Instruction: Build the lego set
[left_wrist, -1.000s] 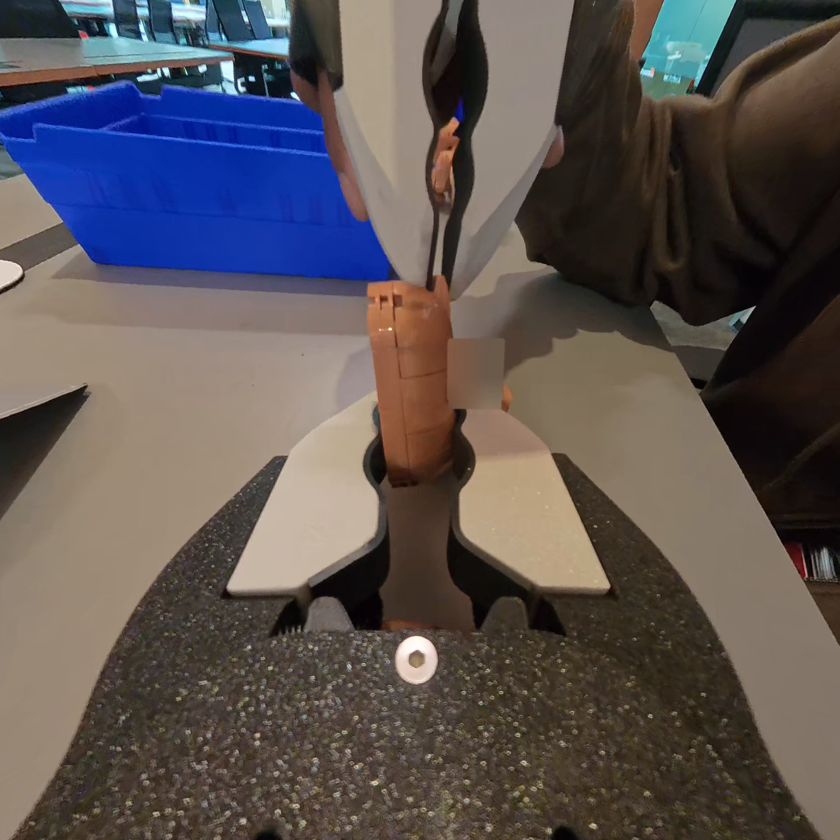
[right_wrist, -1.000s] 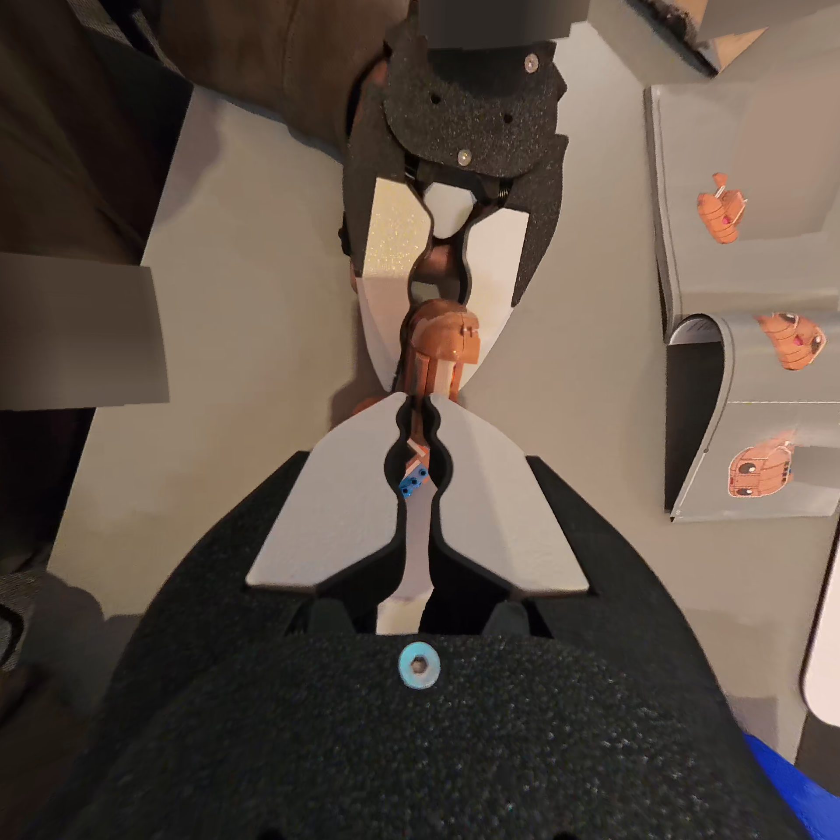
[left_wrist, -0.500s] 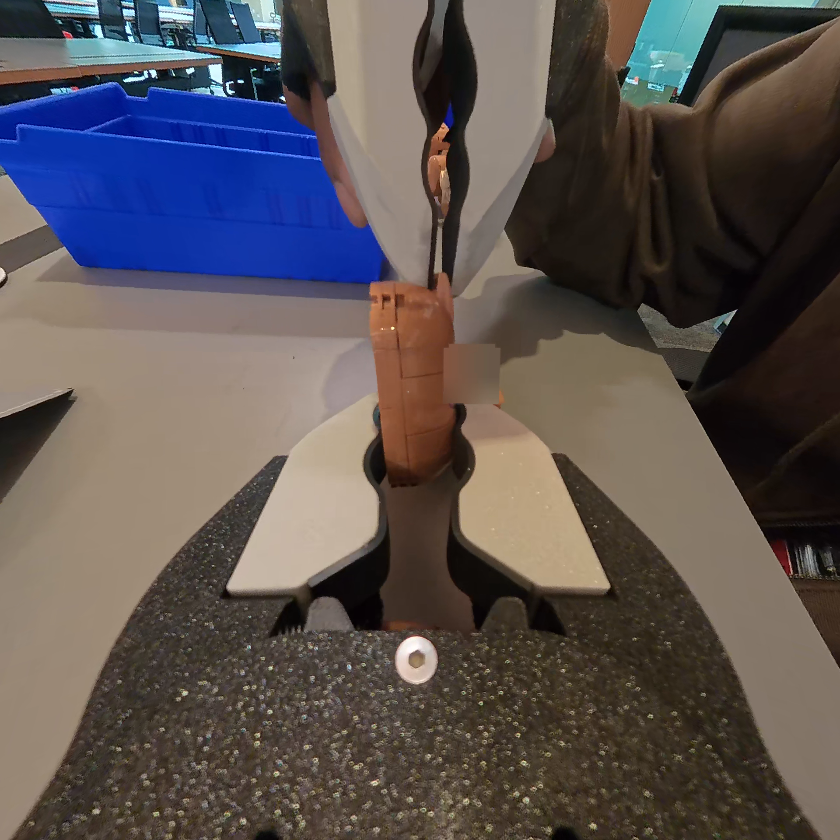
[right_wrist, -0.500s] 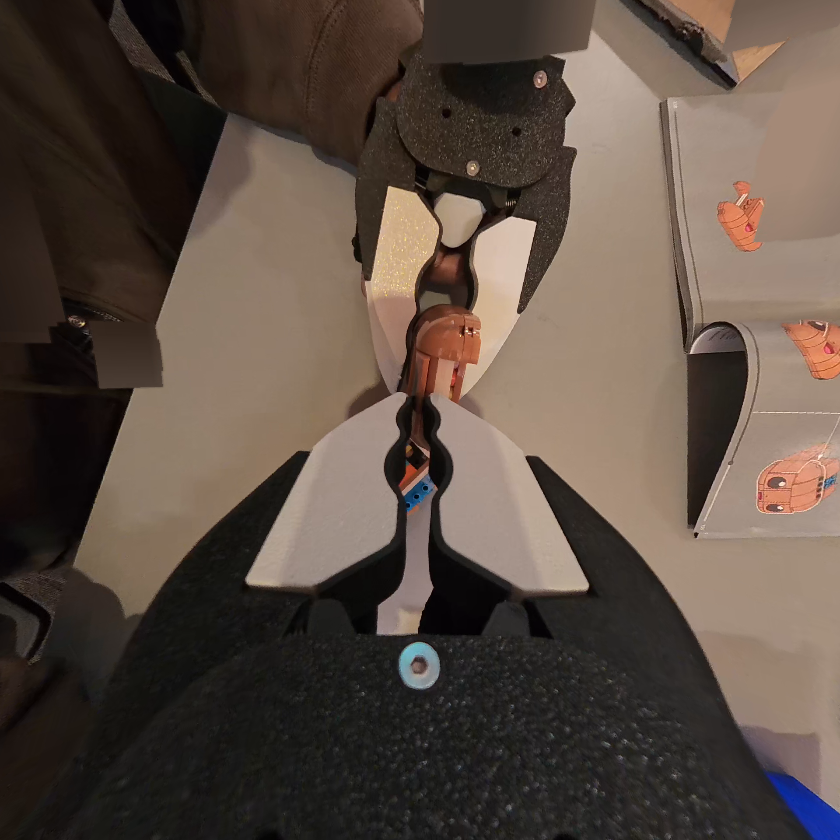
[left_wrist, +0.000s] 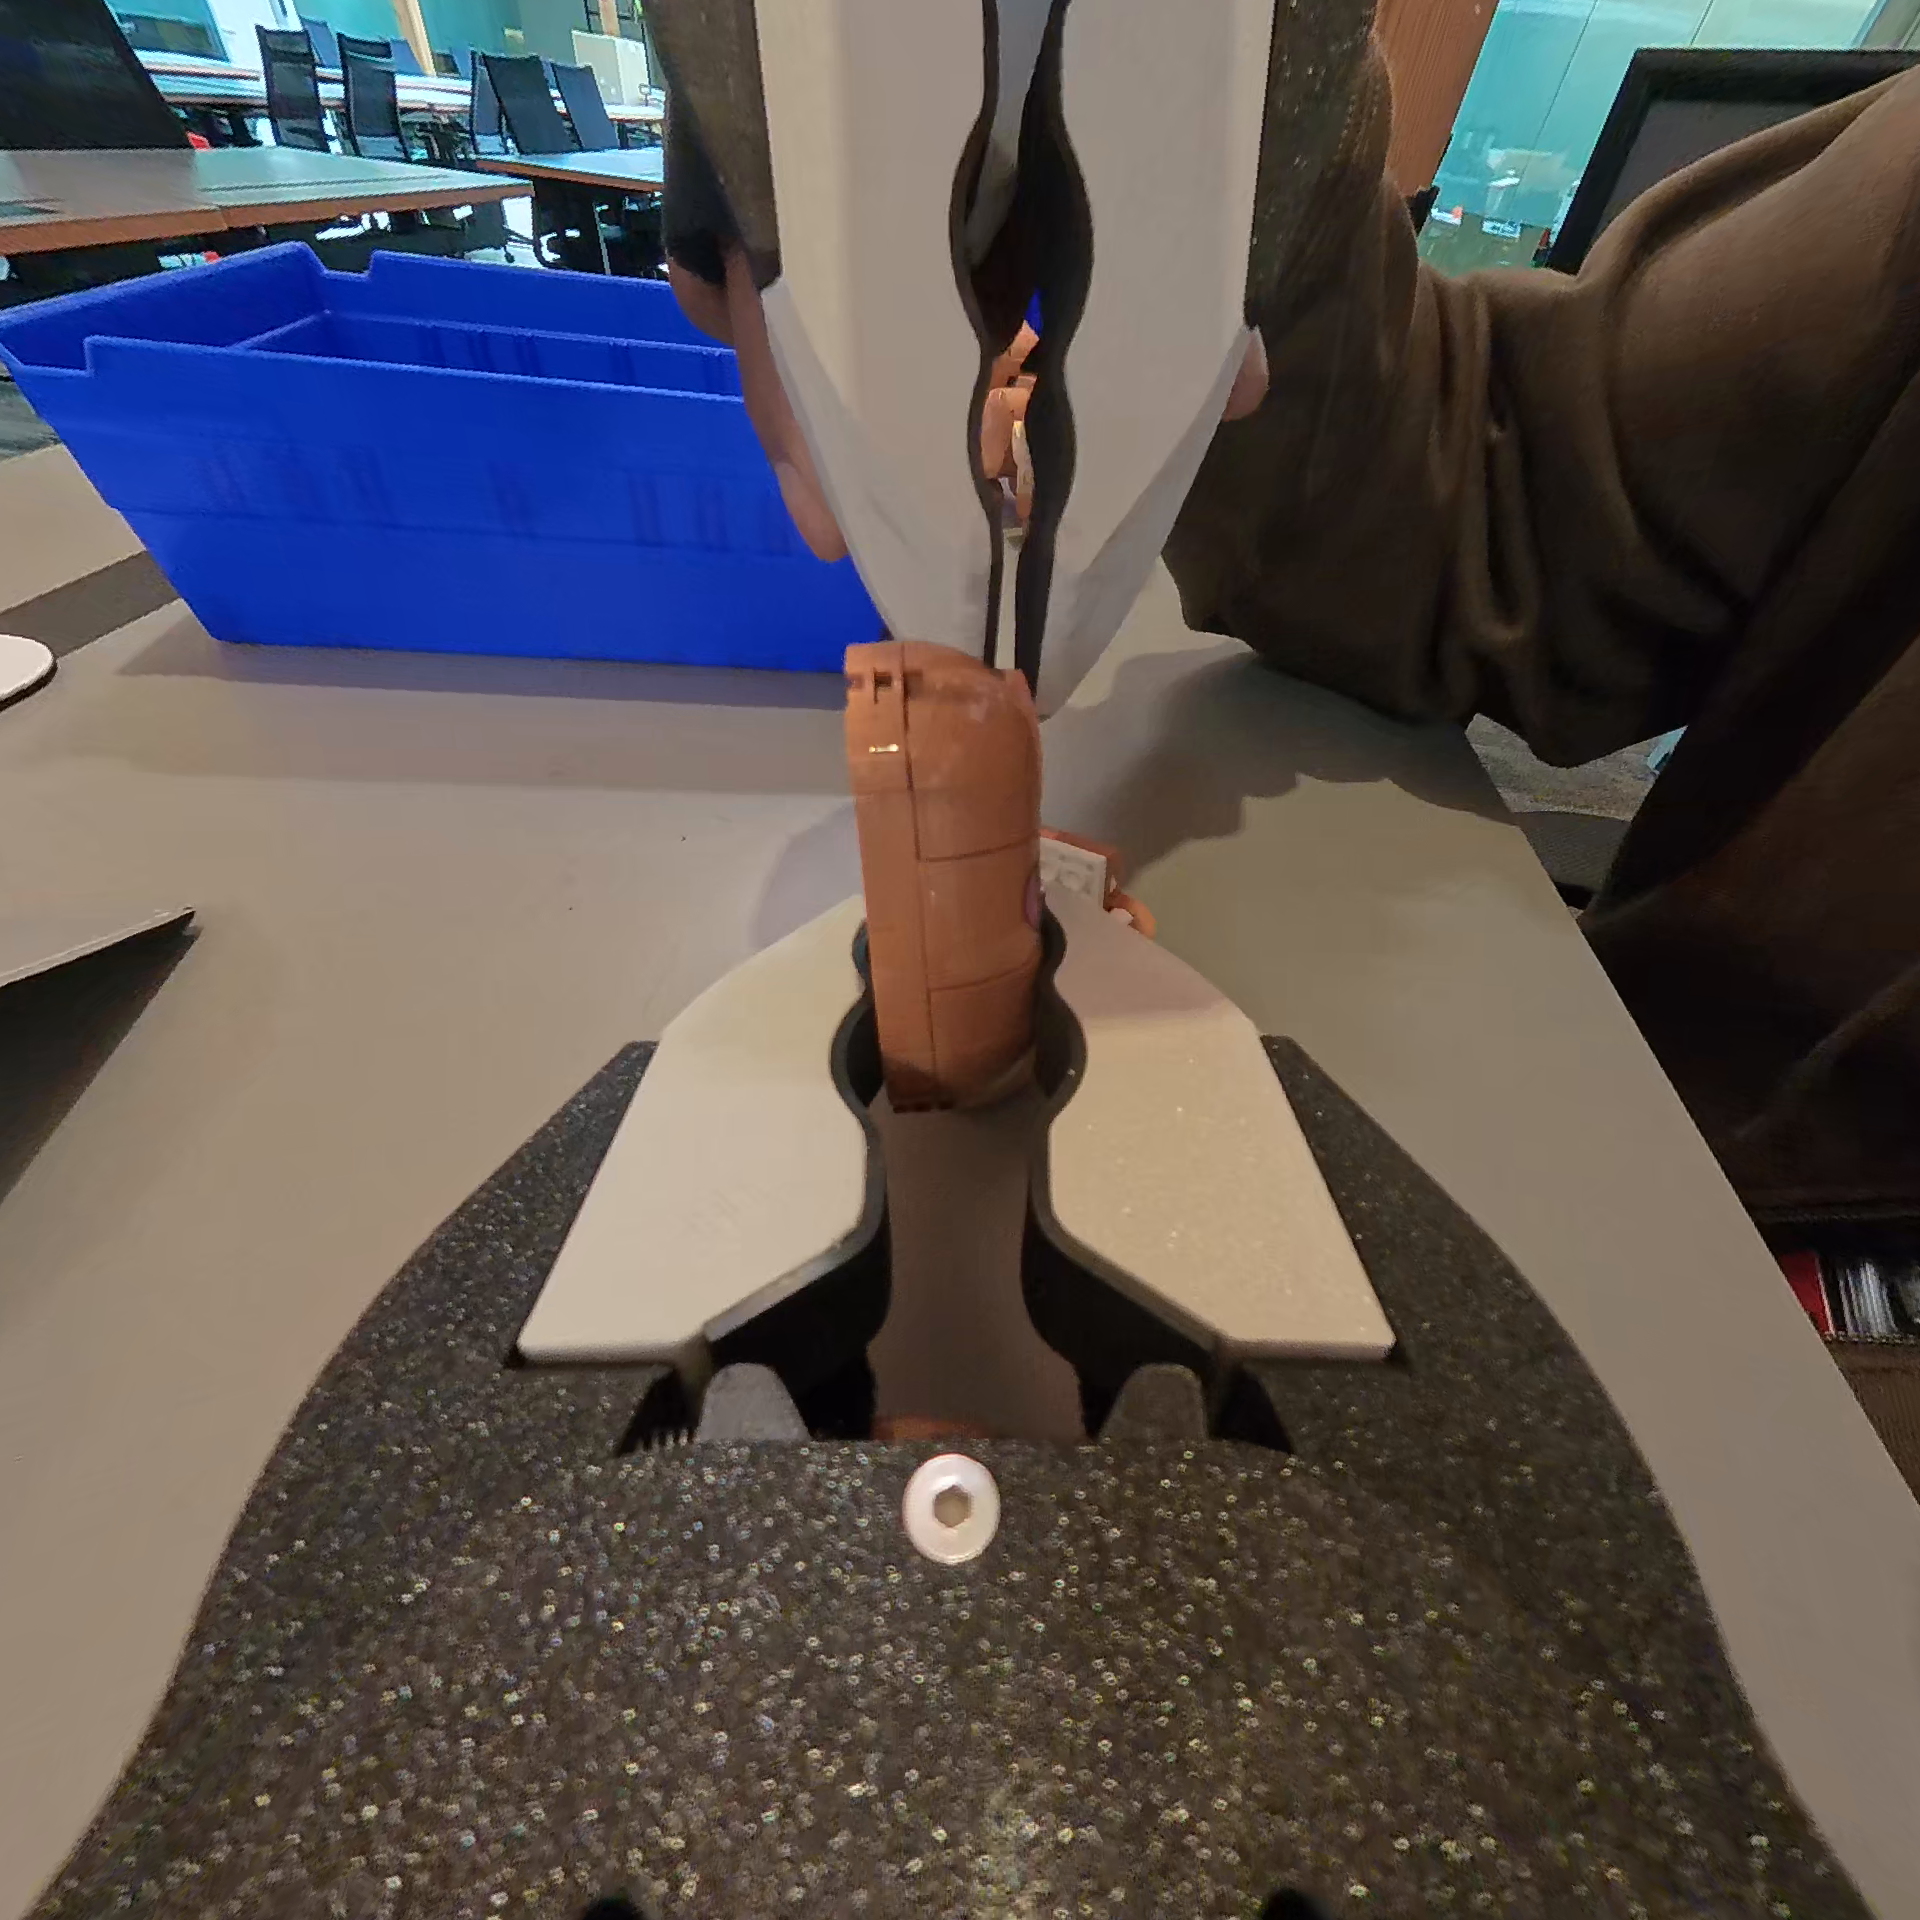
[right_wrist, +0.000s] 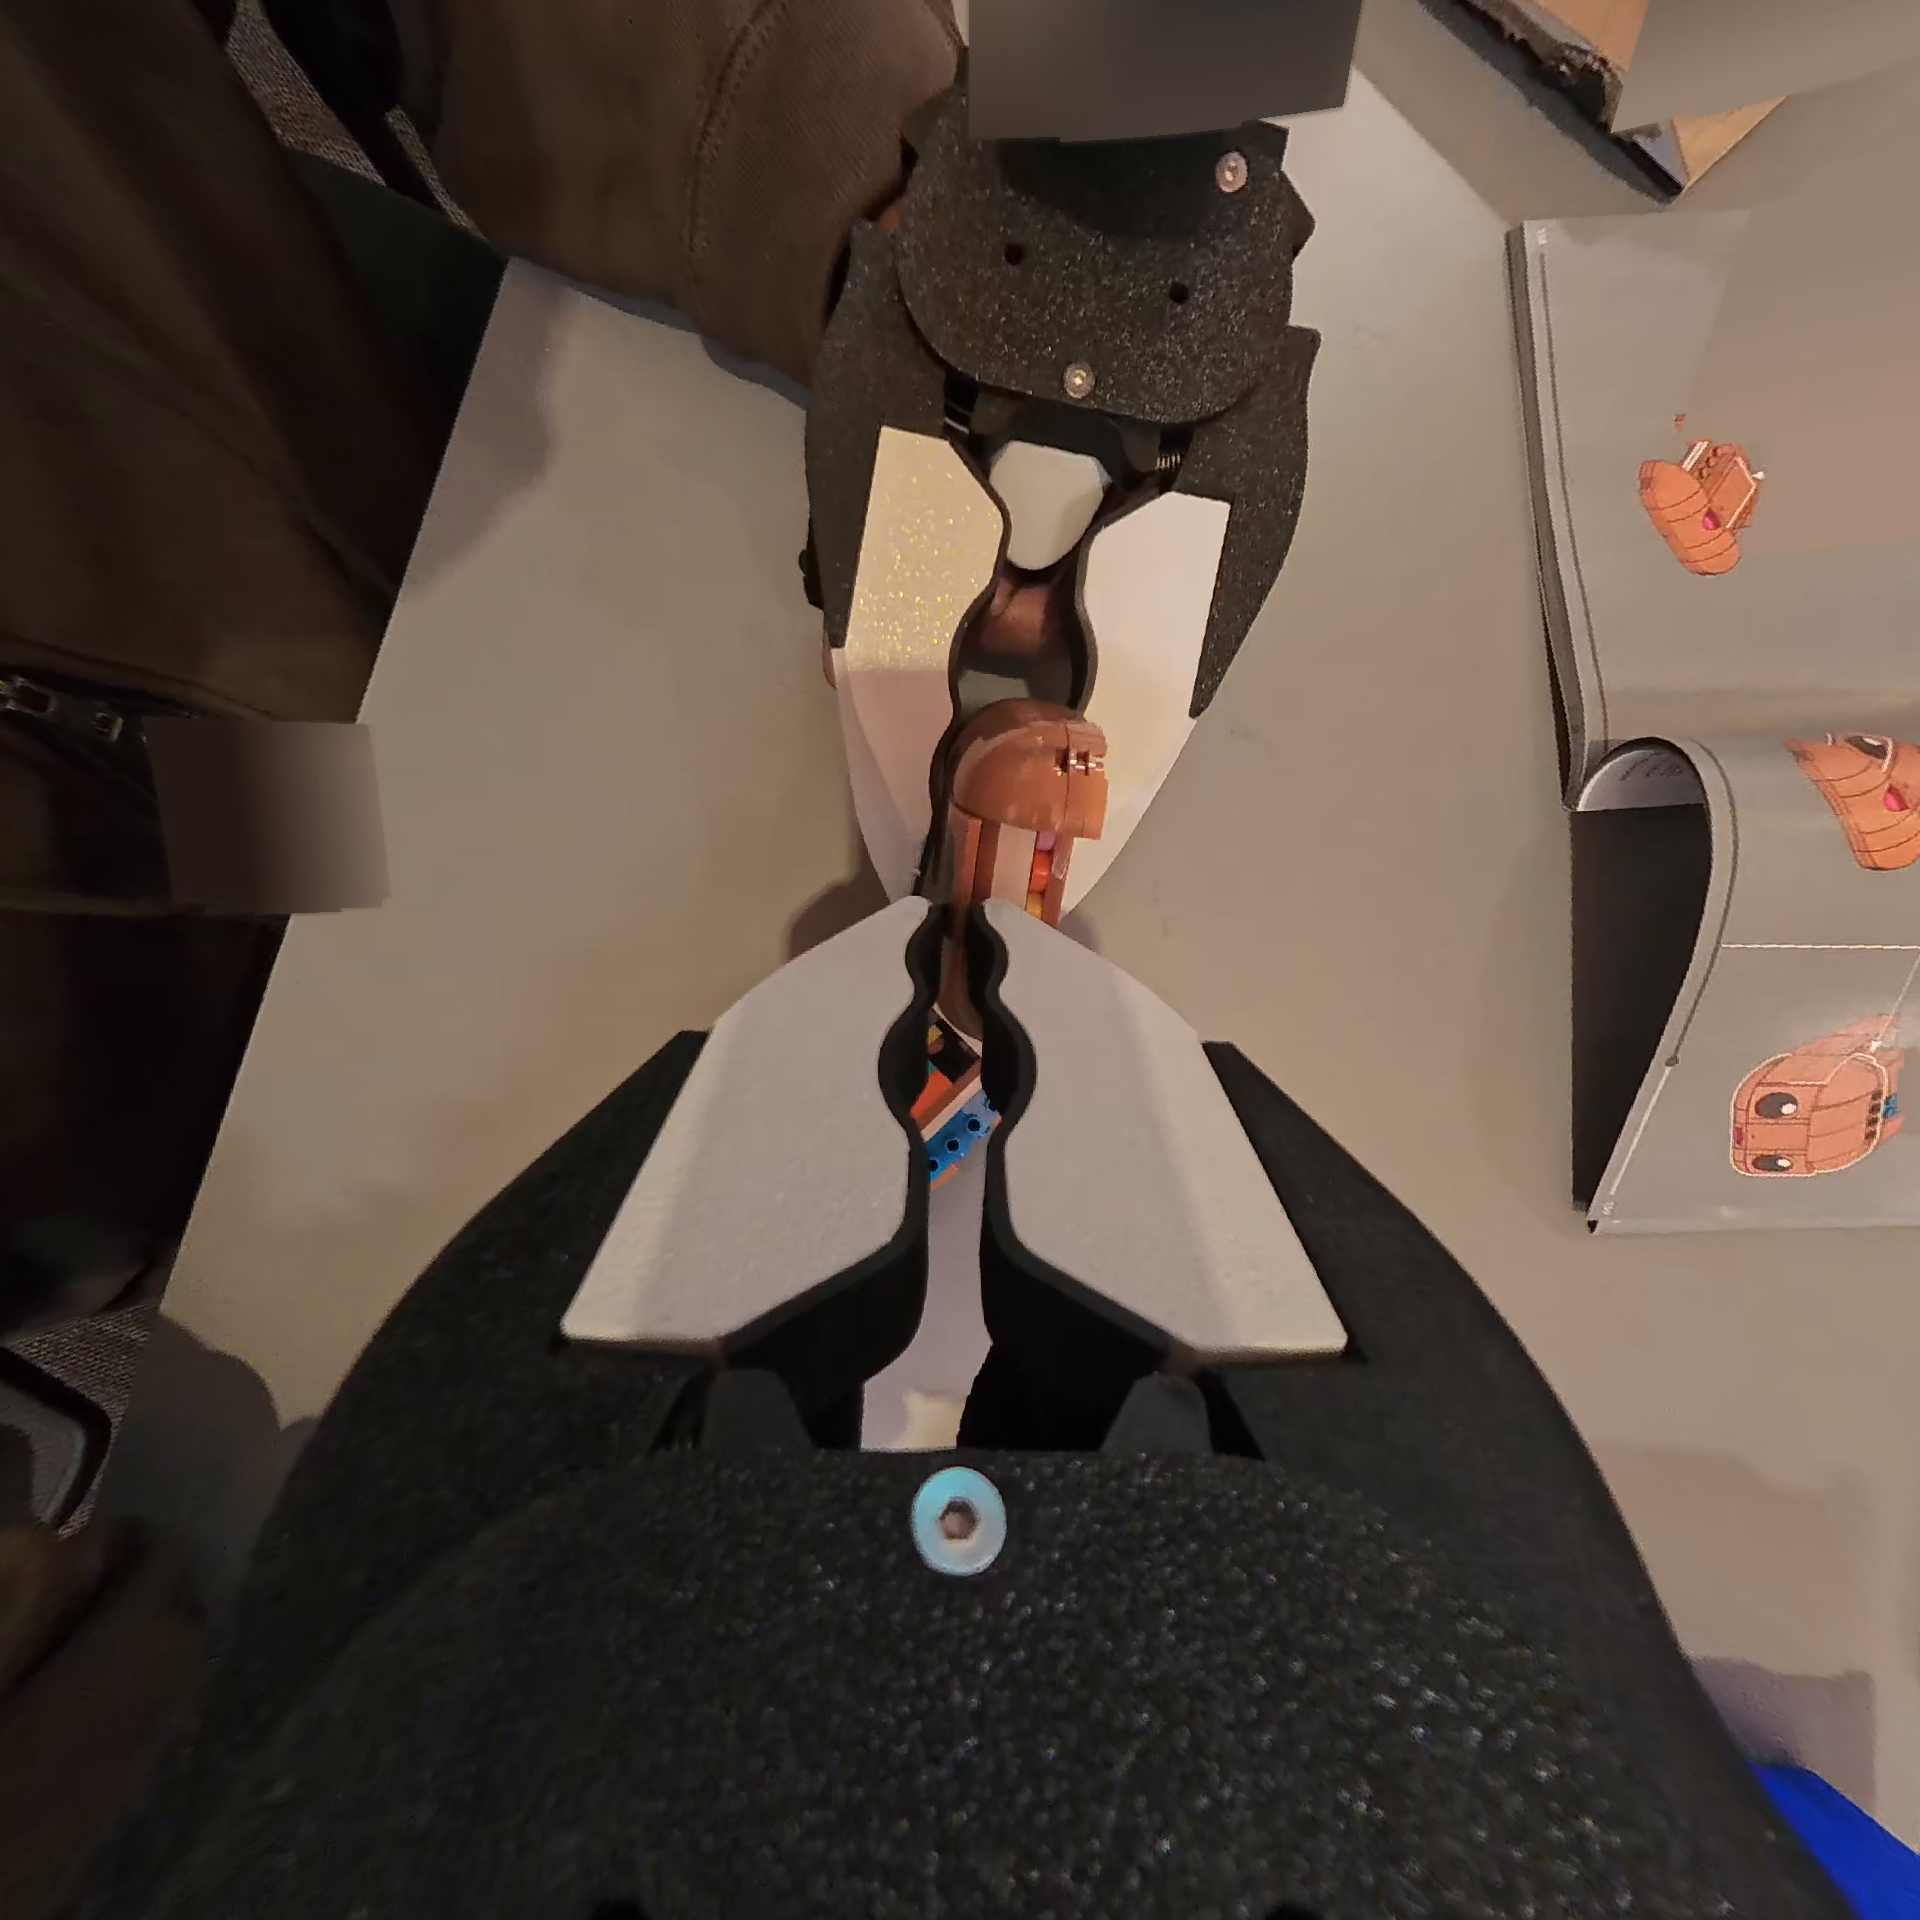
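Observation:
The brown lego model (left_wrist: 951, 883) stands upright between the fingers of my left gripper (left_wrist: 956, 966), which is shut on its lower end. My right gripper (left_wrist: 1013, 670) comes down from above, and its fingertips meet the model's top end. It is shut on a small lego piece with orange and blue parts (right_wrist: 951, 1101), which shows through the gap between its fingers. In the right wrist view, my right gripper (right_wrist: 961, 914) points at the model (right_wrist: 1029, 790), which my left gripper (right_wrist: 992, 883) holds from the far side. How the small piece joins the model is hidden.
A blue plastic bin (left_wrist: 436, 468) stands at the back left of the grey table (left_wrist: 416, 883). An open instruction booklet (right_wrist: 1714, 727) lies to the right of the grippers. A person's brown sleeve (left_wrist: 1558, 468) rests at the table's right edge. The tips of both grippers are at nearly the same place.
Both grippers stay shut and pressed together at the model's top. The pair has shifted slightly, and more of the orange and blue piece shows between the right fingers.

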